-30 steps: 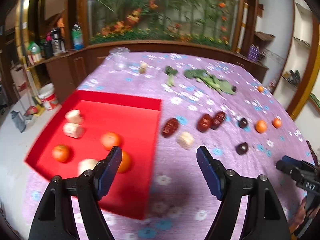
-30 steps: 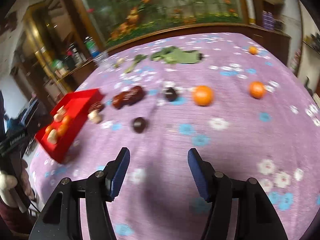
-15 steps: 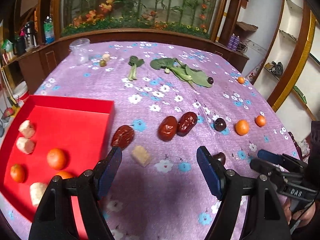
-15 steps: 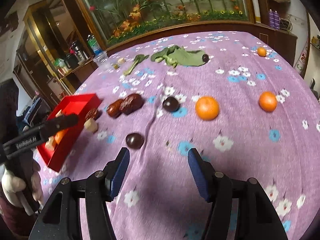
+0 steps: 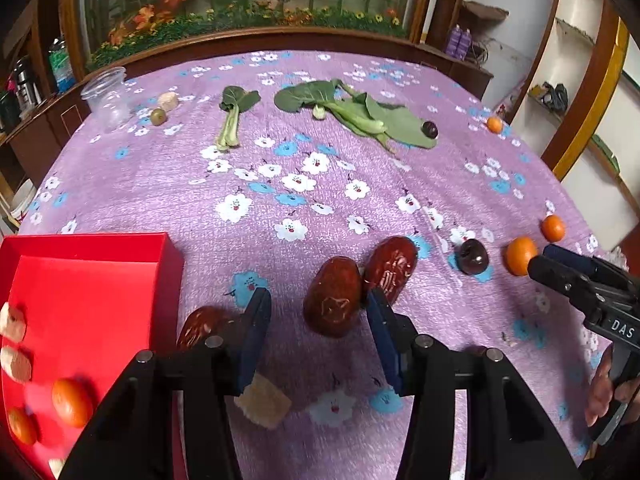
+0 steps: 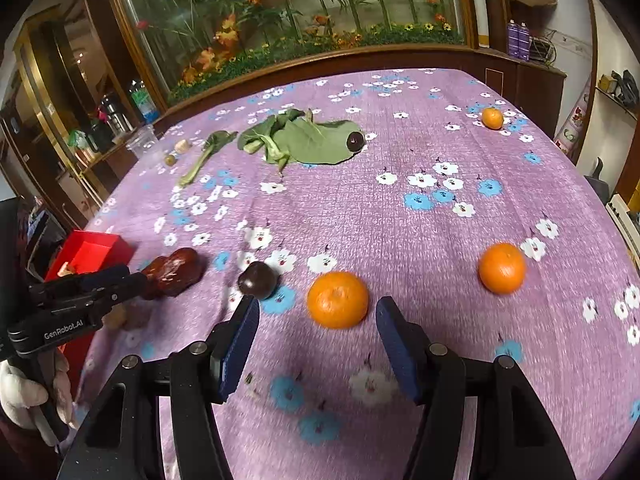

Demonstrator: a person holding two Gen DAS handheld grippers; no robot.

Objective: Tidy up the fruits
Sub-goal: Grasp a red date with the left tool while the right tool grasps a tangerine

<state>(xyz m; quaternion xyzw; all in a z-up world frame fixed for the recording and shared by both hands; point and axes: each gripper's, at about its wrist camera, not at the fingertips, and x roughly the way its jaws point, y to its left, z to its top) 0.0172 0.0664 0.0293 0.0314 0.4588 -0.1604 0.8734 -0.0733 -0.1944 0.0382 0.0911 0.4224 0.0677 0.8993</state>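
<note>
A dark red date [image 5: 332, 296] lies on the purple cloth between the fingers of my left gripper [image 5: 318, 308]. Its jaws are closing, with a gap still showing beside the left pad. A second date [image 5: 392, 268] touches the first, and a third [image 5: 204, 326] lies by the red tray [image 5: 80, 248], which holds oranges [image 5: 72, 402] and pale chunks [image 5: 12, 322]. My right gripper [image 6: 316, 312] stands open just short of an orange [image 6: 338, 300]. A dark plum [image 6: 258, 279] sits left of that orange, and another orange [image 6: 501, 267] lies to the right.
A pale chunk [image 5: 264, 402] lies under my left finger. Leafy greens [image 5: 360, 116] with a dark plum [image 5: 430, 129] lie at the back. A clear plastic cup [image 5: 106, 94] stands far left. A small orange [image 6: 492, 118] sits far right. A person's gloved hand [image 6: 24, 396] holds the left gripper.
My left gripper has moved right from over the tray to the dates, and its jaws have narrowed. My right gripper has come closer to the near orange.
</note>
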